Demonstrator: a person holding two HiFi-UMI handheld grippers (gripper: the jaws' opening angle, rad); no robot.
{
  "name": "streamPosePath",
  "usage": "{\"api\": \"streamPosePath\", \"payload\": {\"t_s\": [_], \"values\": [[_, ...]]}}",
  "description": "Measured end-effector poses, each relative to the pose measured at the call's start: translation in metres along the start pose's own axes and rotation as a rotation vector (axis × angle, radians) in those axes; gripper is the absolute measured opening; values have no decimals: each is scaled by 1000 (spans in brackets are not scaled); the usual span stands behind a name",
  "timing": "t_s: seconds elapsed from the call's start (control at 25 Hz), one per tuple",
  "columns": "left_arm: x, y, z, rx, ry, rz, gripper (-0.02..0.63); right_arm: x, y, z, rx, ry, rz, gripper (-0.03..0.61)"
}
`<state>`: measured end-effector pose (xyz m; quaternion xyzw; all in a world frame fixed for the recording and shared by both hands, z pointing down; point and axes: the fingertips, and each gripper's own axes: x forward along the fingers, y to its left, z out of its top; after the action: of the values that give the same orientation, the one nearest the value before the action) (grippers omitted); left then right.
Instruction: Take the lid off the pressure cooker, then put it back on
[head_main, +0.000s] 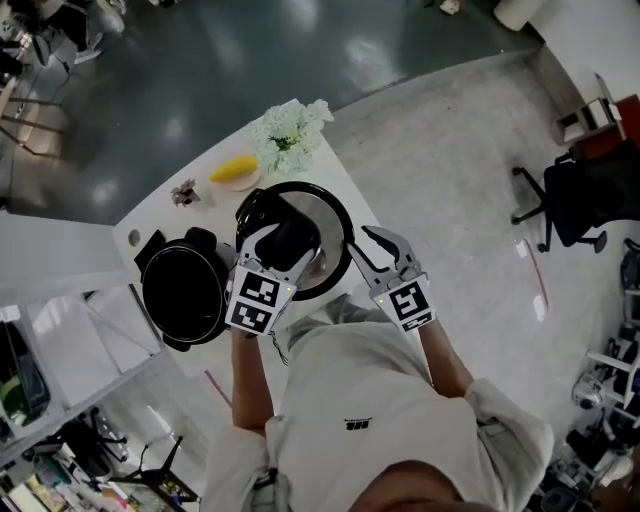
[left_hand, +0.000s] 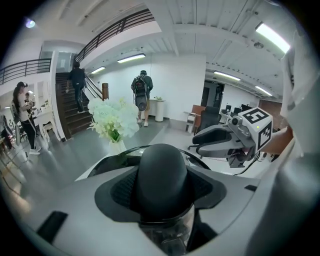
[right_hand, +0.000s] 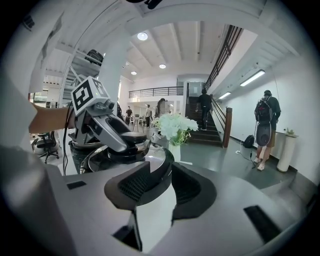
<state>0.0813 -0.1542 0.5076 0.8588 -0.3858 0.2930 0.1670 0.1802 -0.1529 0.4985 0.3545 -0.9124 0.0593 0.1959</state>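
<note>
My left gripper (head_main: 285, 240) is shut on the black knob (left_hand: 162, 175) of the glass pressure-cooker lid (head_main: 330, 225) and holds the lid over the white table (head_main: 335, 175). The open black pot (head_main: 185, 290) stands just left of the lid. My right gripper (head_main: 385, 243) is at the lid's right edge. In the right gripper view its pads (right_hand: 135, 187) stand apart with the lid's dark rim (right_hand: 168, 167) at their mouth and table showing between them. The left gripper view shows the right gripper (left_hand: 194, 145) beside the rim.
White flowers in a vase (head_main: 290, 135), a yellow fruit on a small dish (head_main: 233, 170) and a small dried sprig (head_main: 185, 192) sit at the table's far end. An office chair (head_main: 570, 200) stands to the right. People (left_hand: 141, 95) are near the stairs beyond.
</note>
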Motion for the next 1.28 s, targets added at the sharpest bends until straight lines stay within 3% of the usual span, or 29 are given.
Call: {"api": "streamPosePath", "payload": {"t_s": [0.64,1.28], "values": [[52,-19,-54,-102,39,66,285,4,-8,-57,29,54,21,138],[94,-20,-98,-139,36,126,285,20,-2,-115,32,112,40,138]]}}
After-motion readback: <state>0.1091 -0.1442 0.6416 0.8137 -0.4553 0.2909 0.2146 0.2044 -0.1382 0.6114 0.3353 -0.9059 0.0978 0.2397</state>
